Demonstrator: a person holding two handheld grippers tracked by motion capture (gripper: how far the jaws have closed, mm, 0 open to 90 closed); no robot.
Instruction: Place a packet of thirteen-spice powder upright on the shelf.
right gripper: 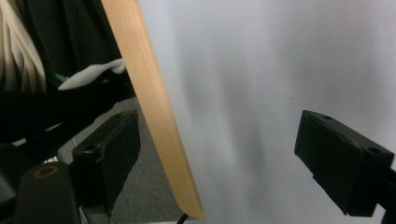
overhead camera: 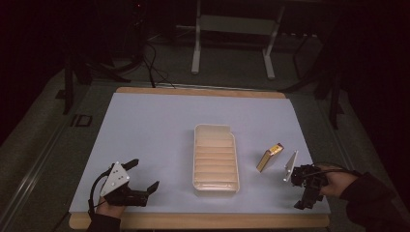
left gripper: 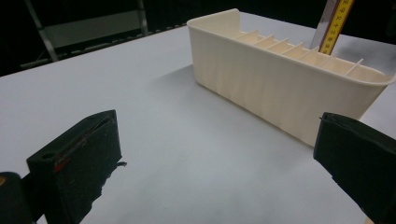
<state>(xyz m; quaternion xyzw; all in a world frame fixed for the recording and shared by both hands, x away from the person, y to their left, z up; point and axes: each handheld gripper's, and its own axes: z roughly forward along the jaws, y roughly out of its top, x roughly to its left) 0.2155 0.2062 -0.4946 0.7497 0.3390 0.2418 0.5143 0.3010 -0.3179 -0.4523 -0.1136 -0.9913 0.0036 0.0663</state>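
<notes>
A white sheet [overhead camera: 154, 140] covers a wooden board [overhead camera: 203, 221] whose edge shows along the bottom and top of the high view. Around it the room is dark: grey floor, a pale metal stand [overhead camera: 232, 34] at the upper centre, cables [overhead camera: 152, 67] trailing at the upper left.

A cream tray [overhead camera: 215, 159] with cross ribs lies in the middle of the sheet. Just right of it stands a small yellow-and-tan box [overhead camera: 269, 157], tilted, apart from the tray.

The left gripper [overhead camera: 142, 176] sits at the lower left of the high view, jaws spread wide and empty; its own view shows the tray [left gripper: 280, 88] ahead and the yellow box [left gripper: 334, 23] cut off by the top edge.

The right gripper [overhead camera: 302, 193] is at the lower right, near the board's corner. In its own view the jaws stand apart with nothing between them, over the board edge [right gripper: 154, 112]. The upper left of that view is dark and hard to make out.
</notes>
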